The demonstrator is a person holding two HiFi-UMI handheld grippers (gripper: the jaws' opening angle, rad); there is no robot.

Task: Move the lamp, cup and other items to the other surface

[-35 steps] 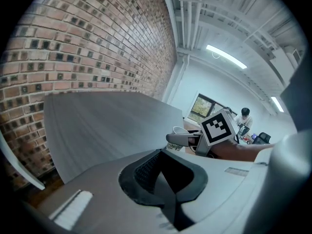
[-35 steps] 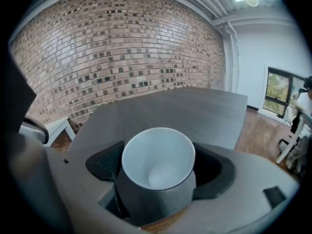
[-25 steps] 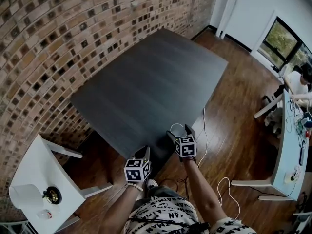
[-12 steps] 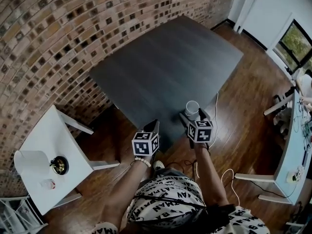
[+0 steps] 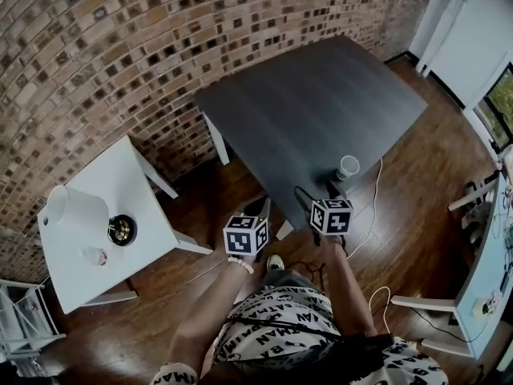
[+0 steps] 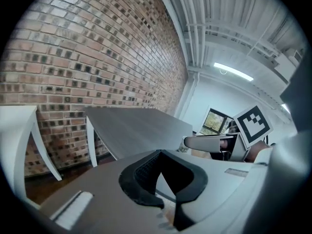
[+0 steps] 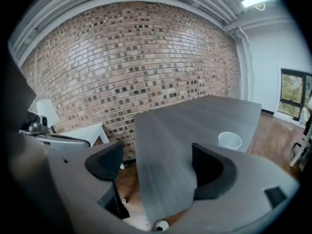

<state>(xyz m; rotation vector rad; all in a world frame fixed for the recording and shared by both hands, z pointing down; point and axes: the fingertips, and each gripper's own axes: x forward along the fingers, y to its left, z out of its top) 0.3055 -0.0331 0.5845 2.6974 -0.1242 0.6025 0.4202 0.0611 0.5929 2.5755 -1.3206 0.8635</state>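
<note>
A white cup (image 5: 348, 167) (image 7: 229, 140) stands upright on the dark table (image 5: 304, 103) near its front corner. My right gripper (image 5: 319, 194) (image 7: 158, 167) is open and empty, drawn back from the cup over the table's edge. My left gripper (image 5: 257, 208) (image 6: 165, 172) is shut on nothing and hangs over the floor between the two tables. On the small white table (image 5: 140, 183) at the left stand a lamp with a white shade (image 5: 68, 207) (image 7: 45, 112), a dark round item (image 5: 122, 229) and a small pale item (image 5: 94, 256).
A brick wall (image 5: 120, 46) runs behind both tables. Cables (image 5: 370, 215) trail over the wooden floor (image 5: 200, 207) by the dark table. A long white desk (image 5: 481, 263) stands at the far right, and a white rack (image 5: 18, 321) sits at the lower left.
The right gripper held the cup a second ago and has let it go on the dark table and drawn back. The view has swung left toward the white table.
</note>
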